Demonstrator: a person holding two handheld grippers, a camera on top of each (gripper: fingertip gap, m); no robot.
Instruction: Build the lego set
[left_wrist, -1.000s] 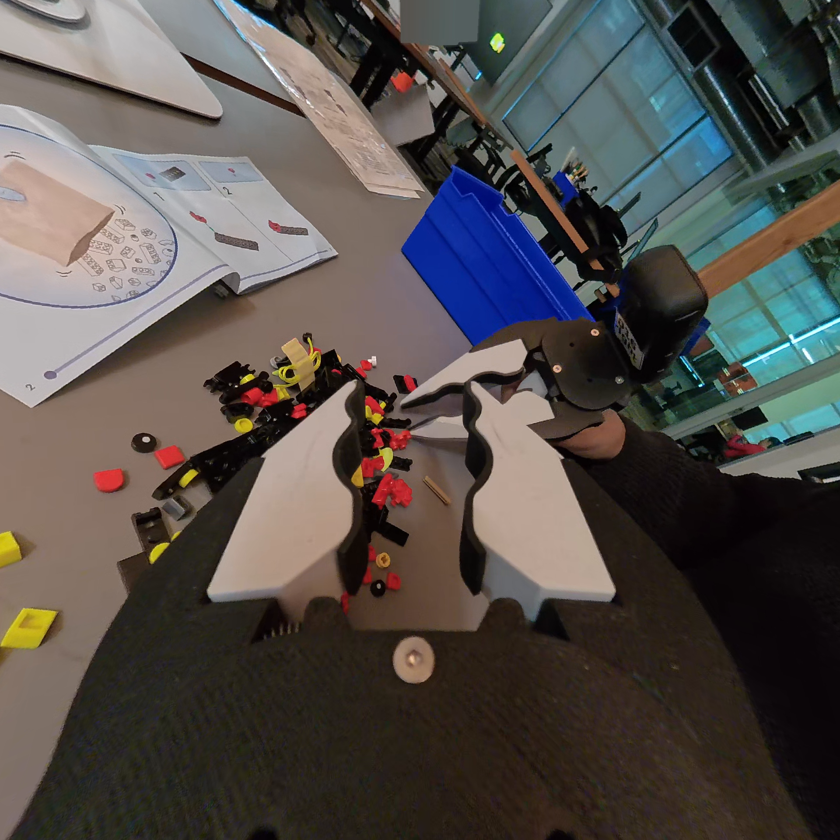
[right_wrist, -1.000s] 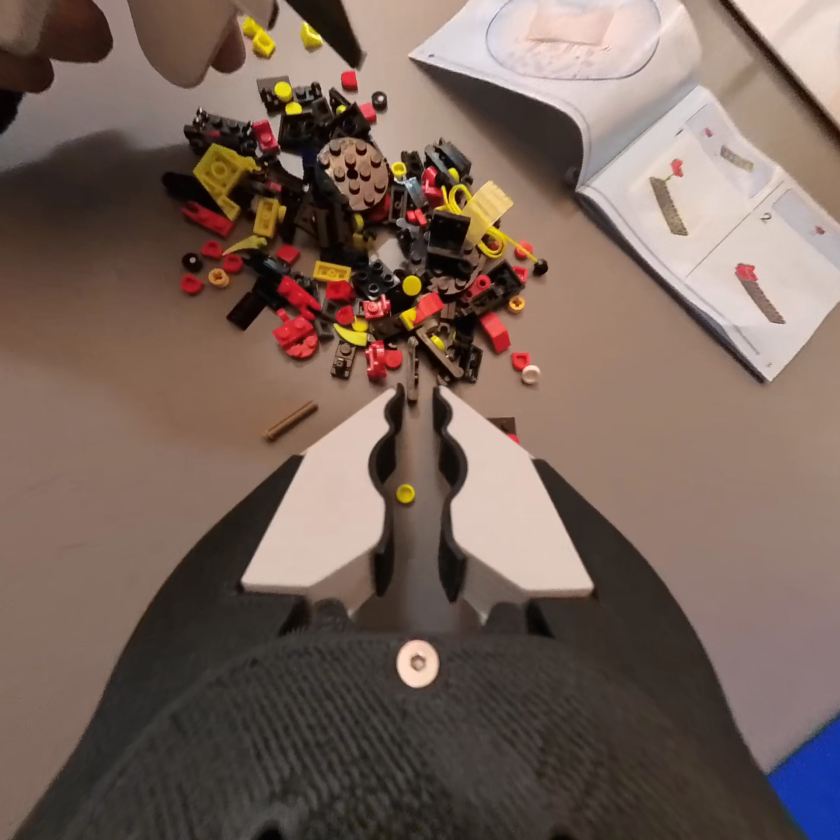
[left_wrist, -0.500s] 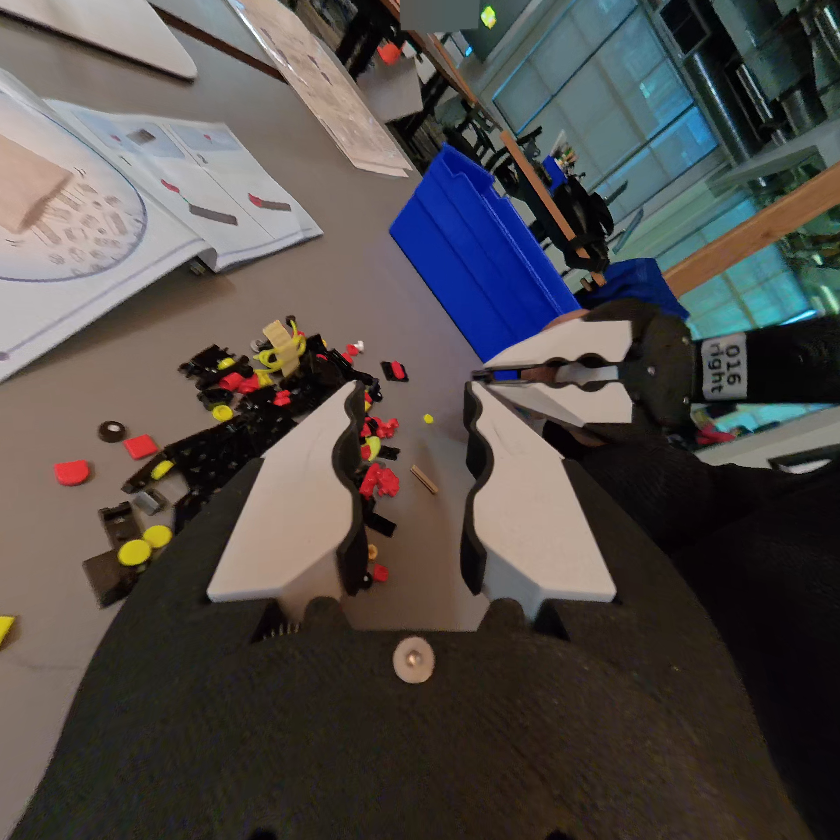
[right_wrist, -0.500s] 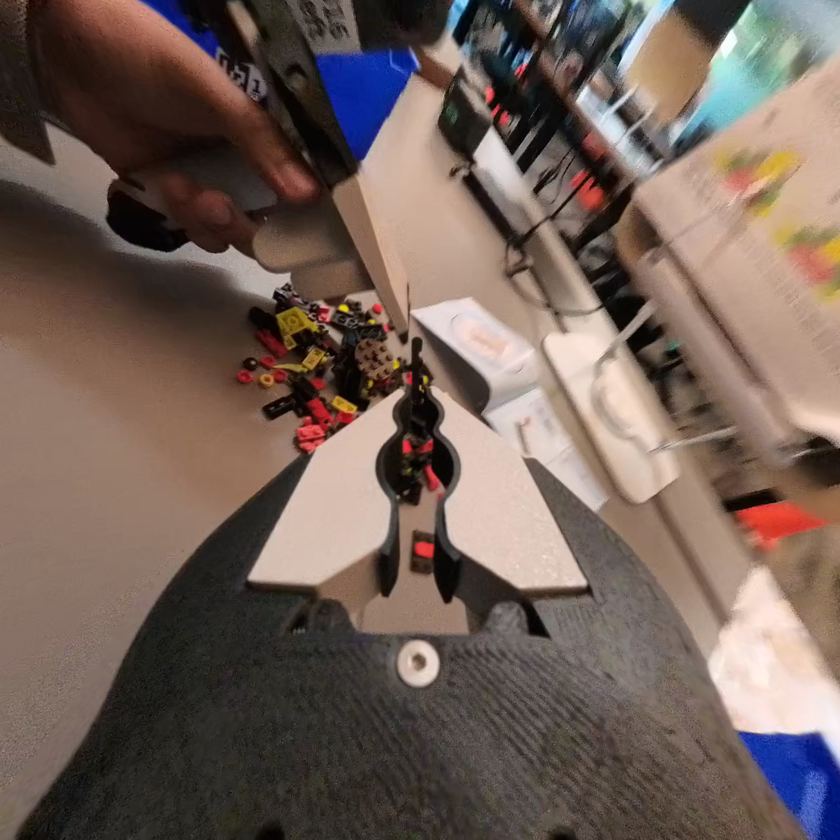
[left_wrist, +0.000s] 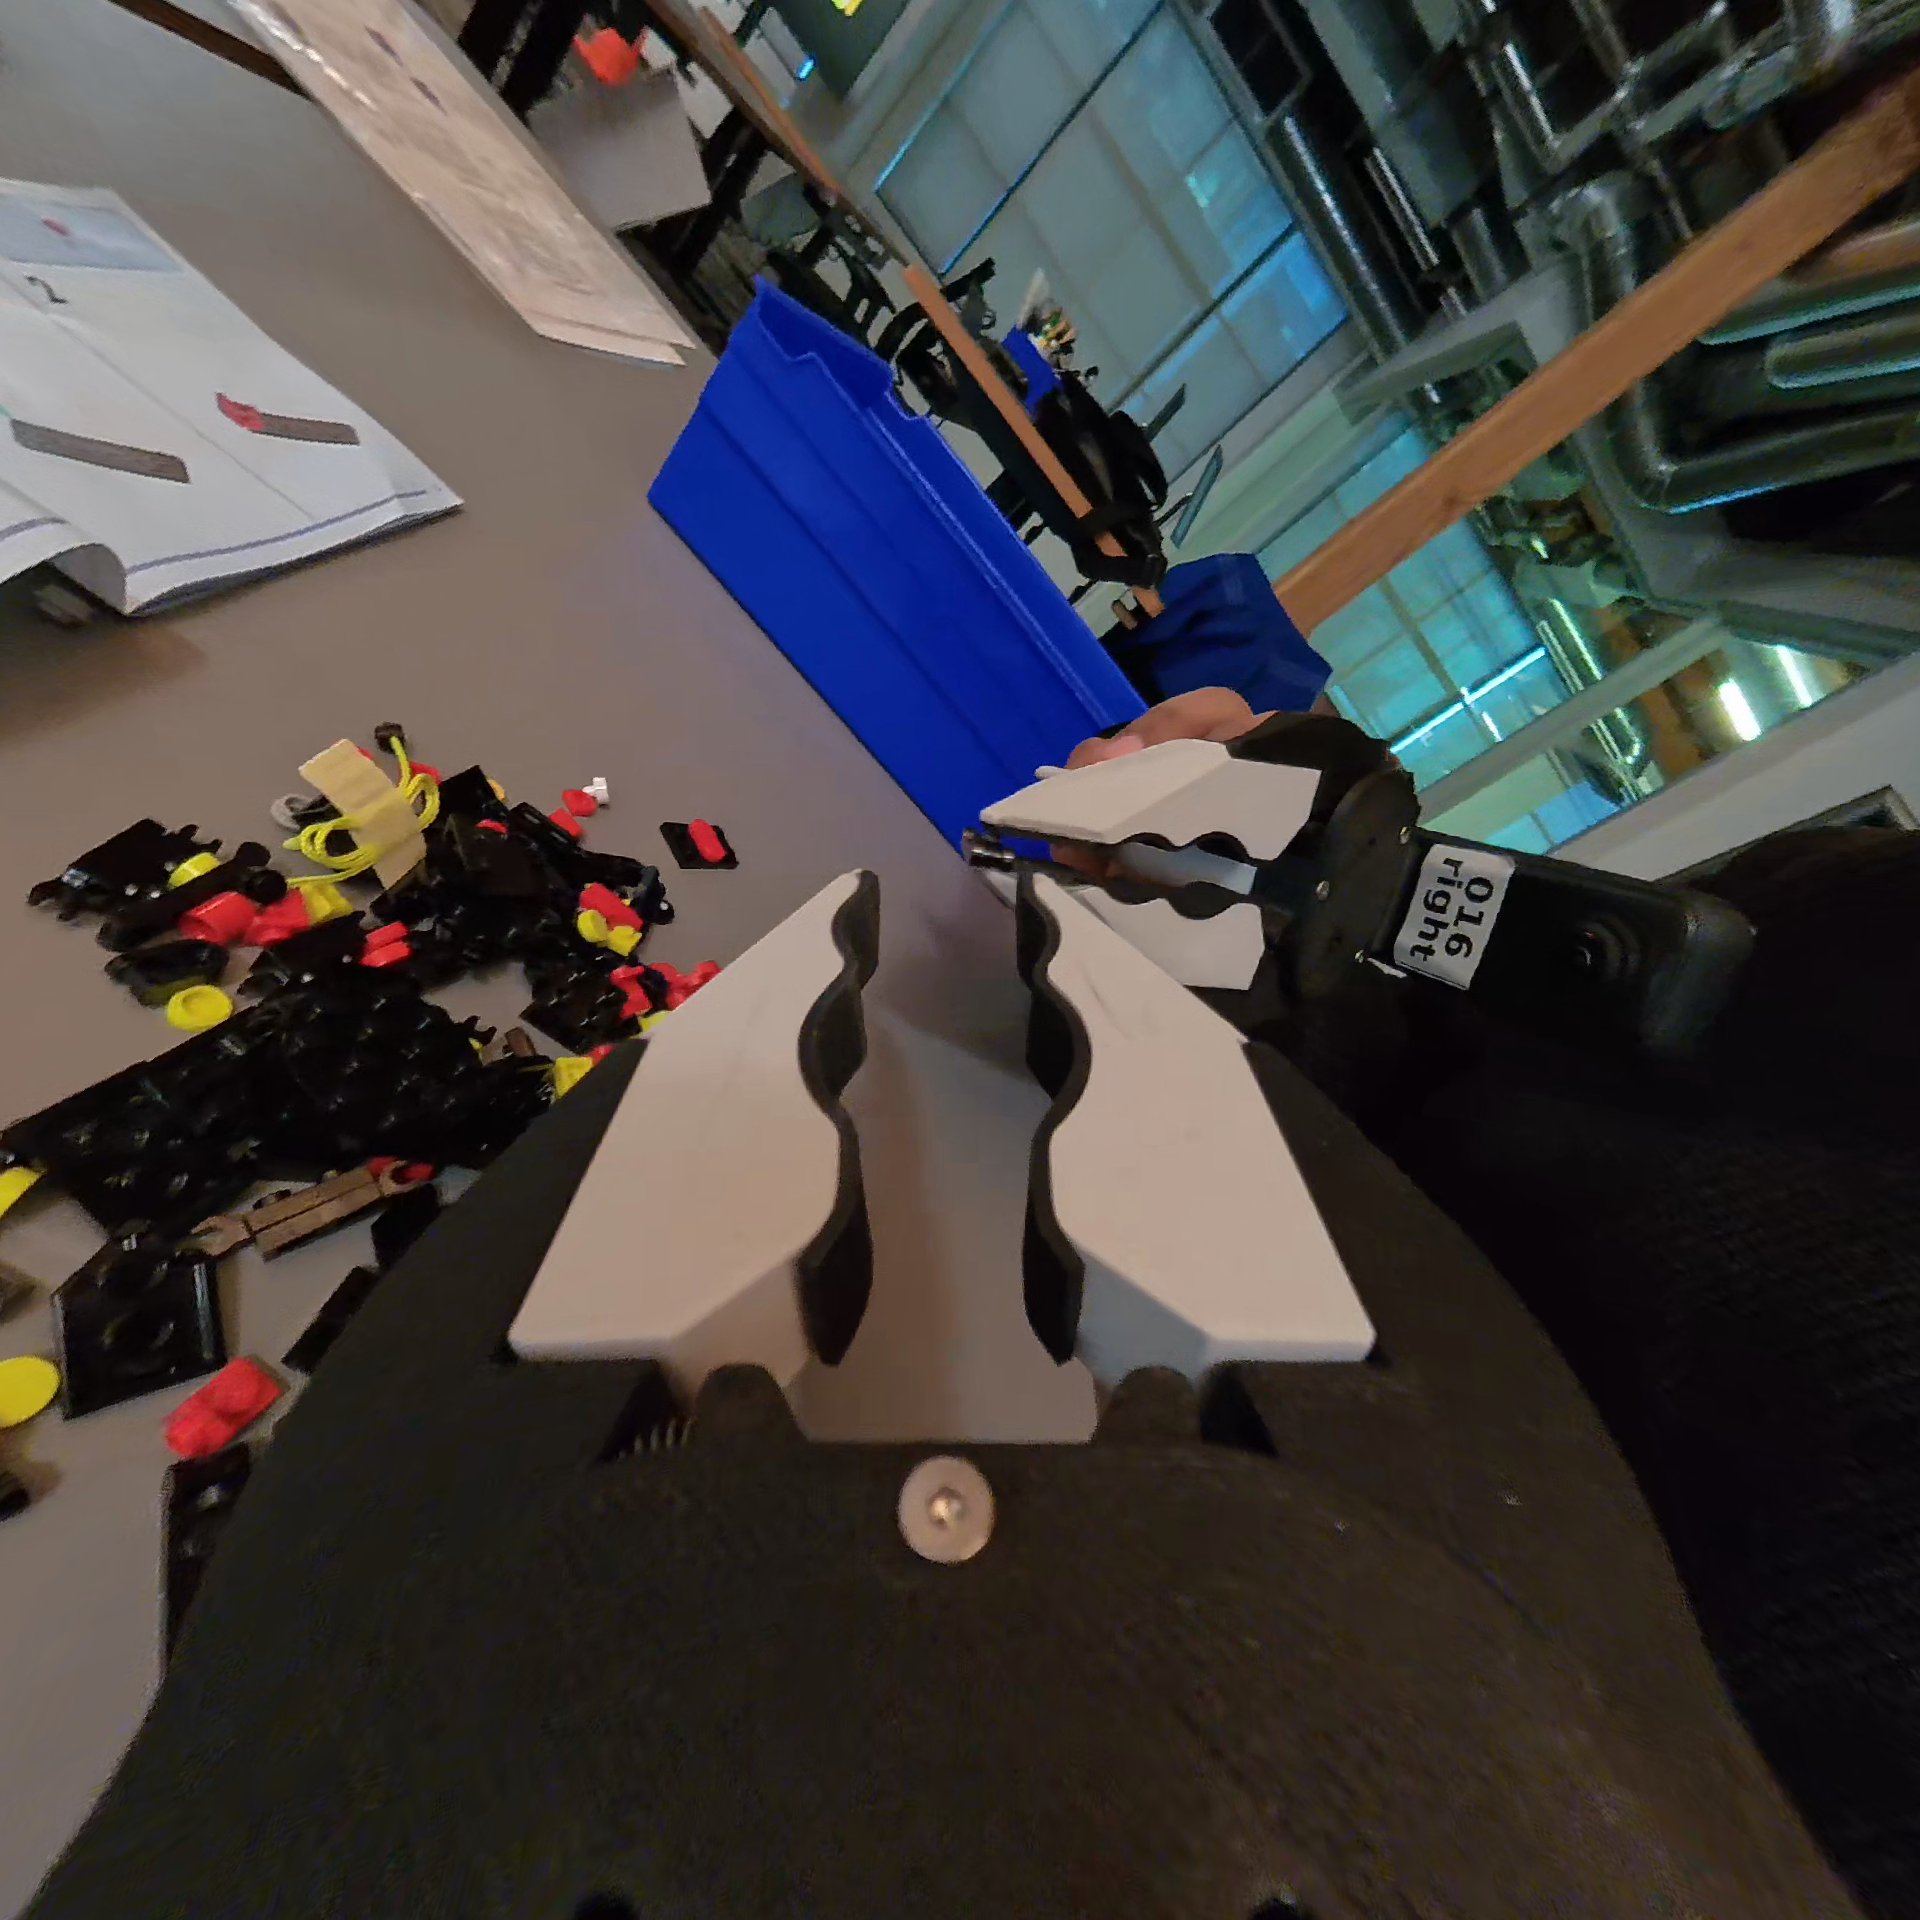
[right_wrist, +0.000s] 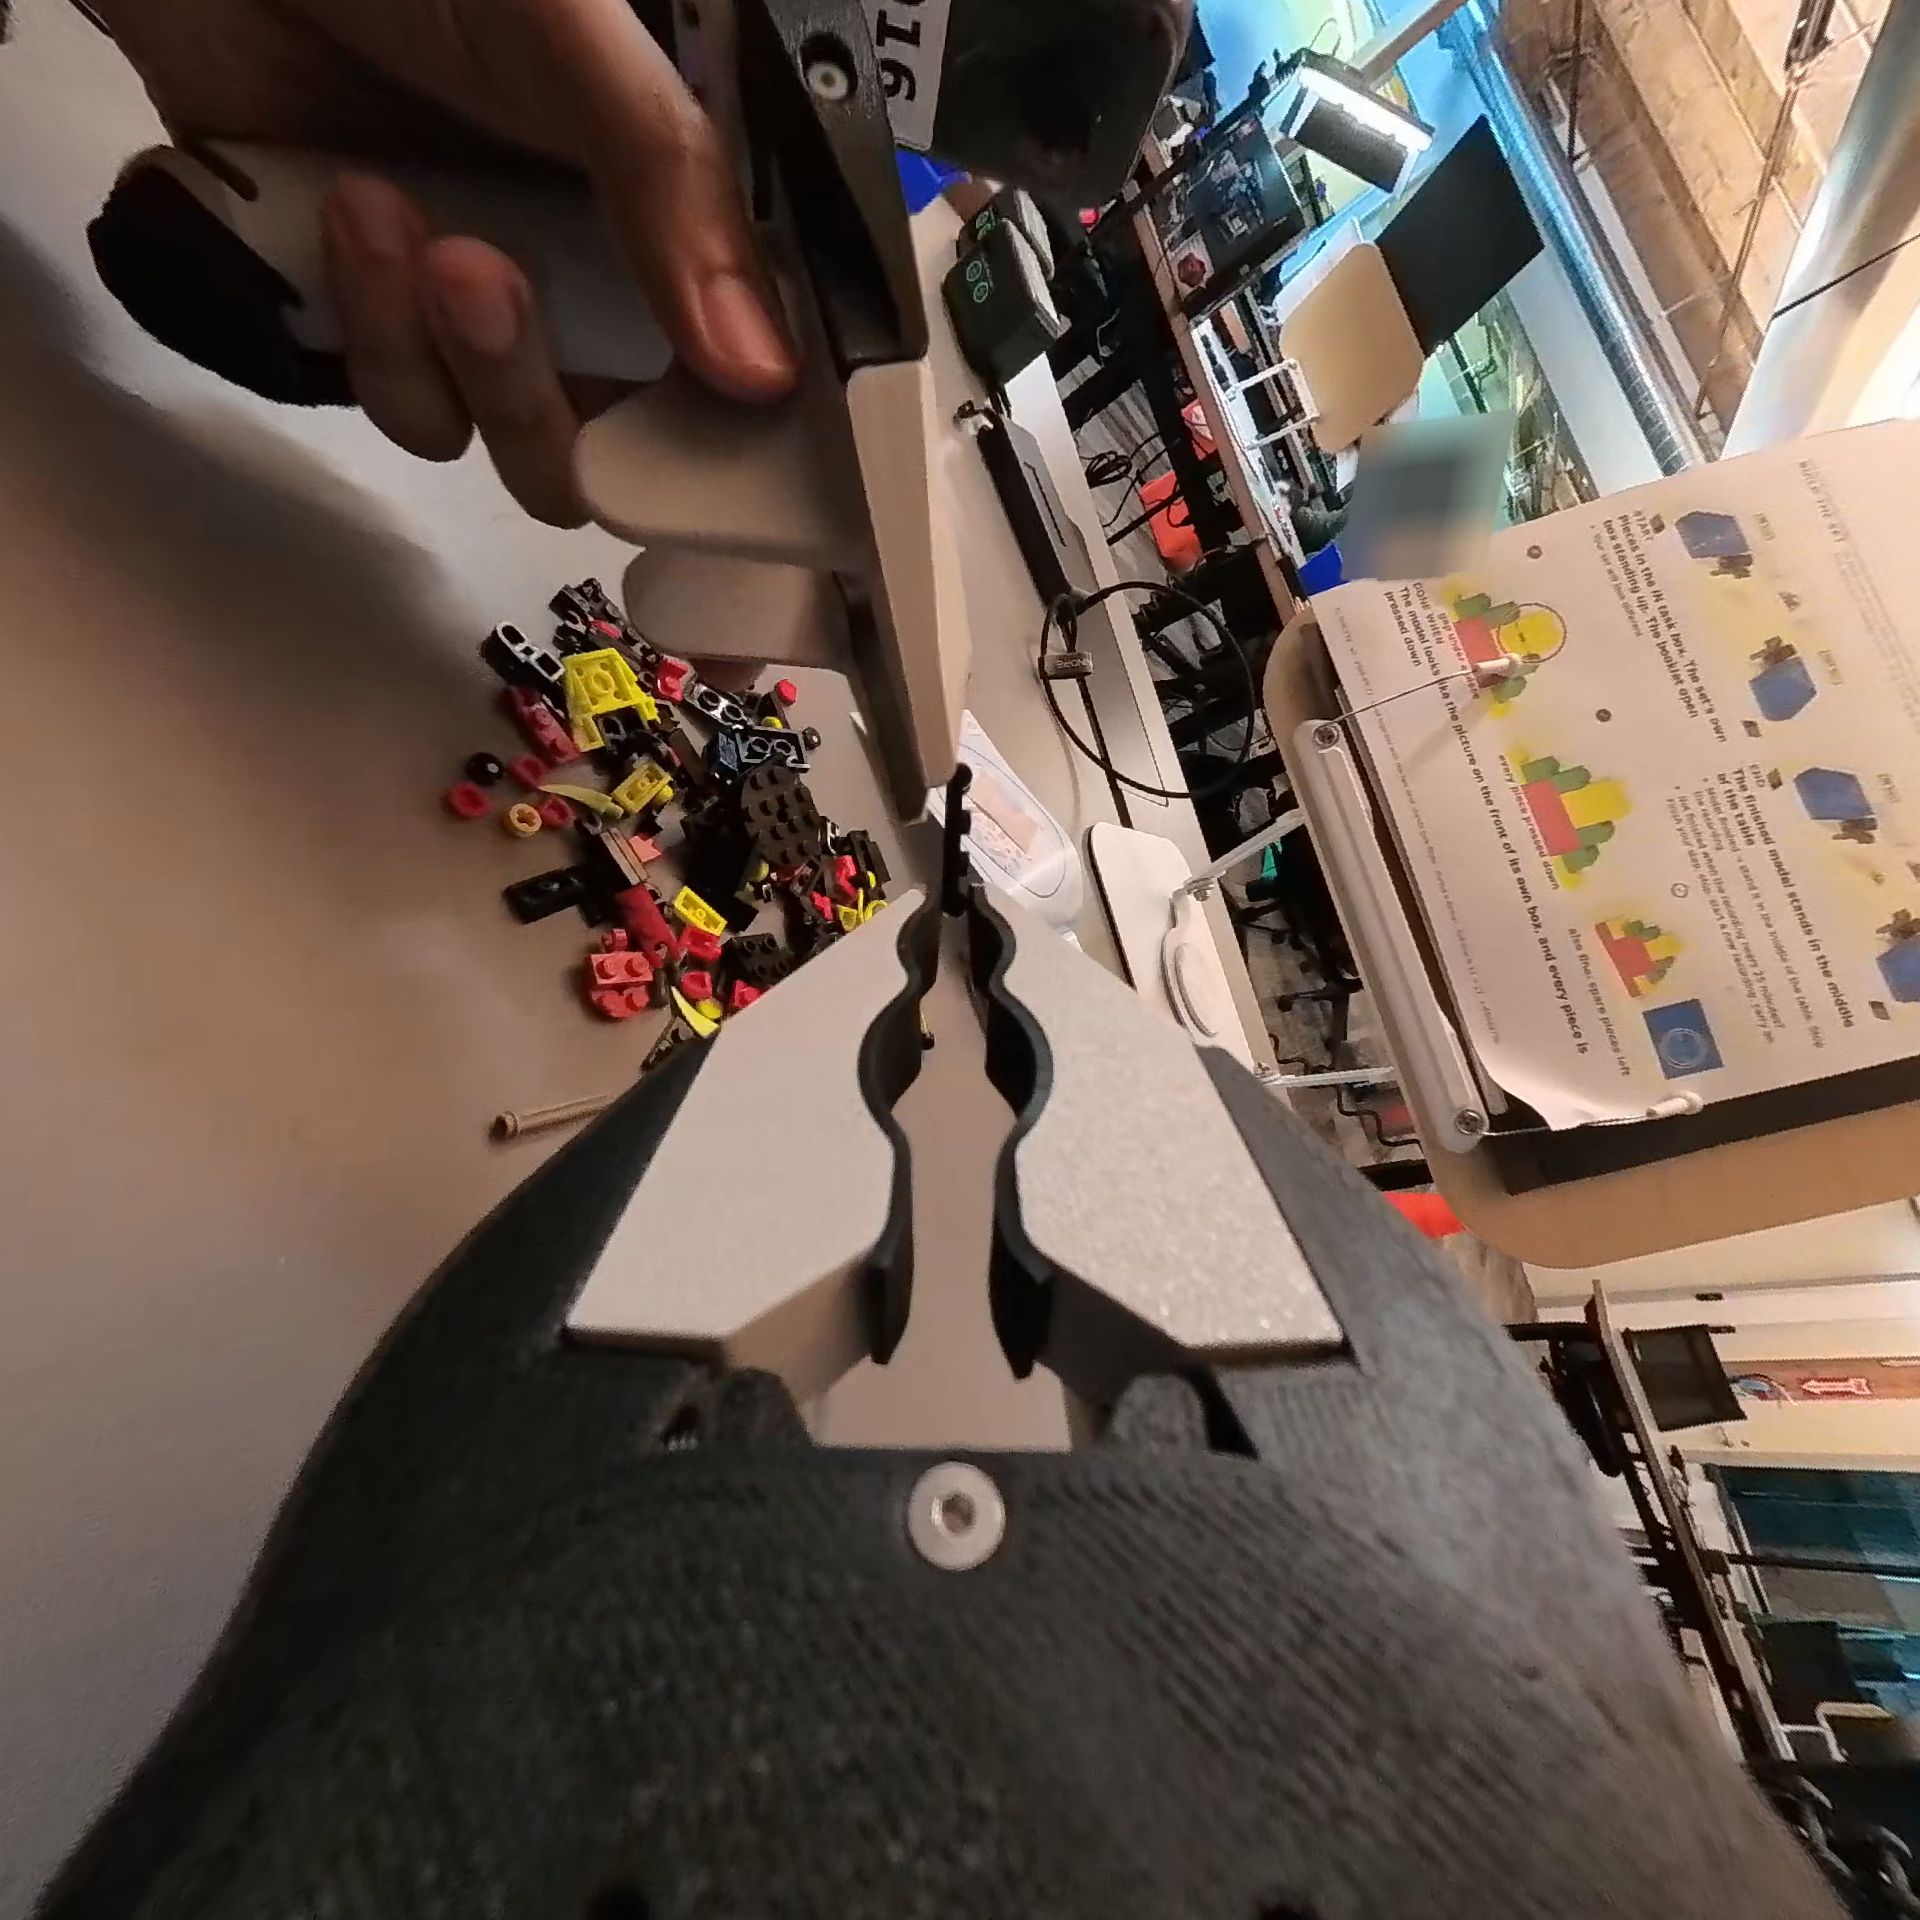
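My right gripper (right_wrist: 951, 914) is shut on a thin, long black Lego piece (right_wrist: 954, 831) and holds it off the table, tilted up. In the left wrist view the right gripper (left_wrist: 985, 847) sits just beyond my left fingertips, with the dark piece's end (left_wrist: 977, 847) sticking out. My left gripper (left_wrist: 940, 902) is open and empty, its jaws either side of bare table. In the right wrist view the left gripper (right_wrist: 920, 727) hangs right above the piece, held by a hand. The pile of black, red and yellow Lego pieces (left_wrist: 343, 987) lies to the left; it also shows in the right wrist view (right_wrist: 675, 831).
A blue bin (left_wrist: 883, 561) stands on the table behind the grippers. An open instruction booklet (left_wrist: 177, 447) lies at the far left. A brown rod (right_wrist: 551, 1117) lies apart from the pile. A printed sheet on a stand (right_wrist: 1662, 779) is at the right. From either gripper's tips it is about 11 centimetres to the brown rod (right_wrist: 551, 1117).
My right gripper shut on a thin black piece at the pile's edge, lifted it and tilted up. My left gripper came close to it, still open.
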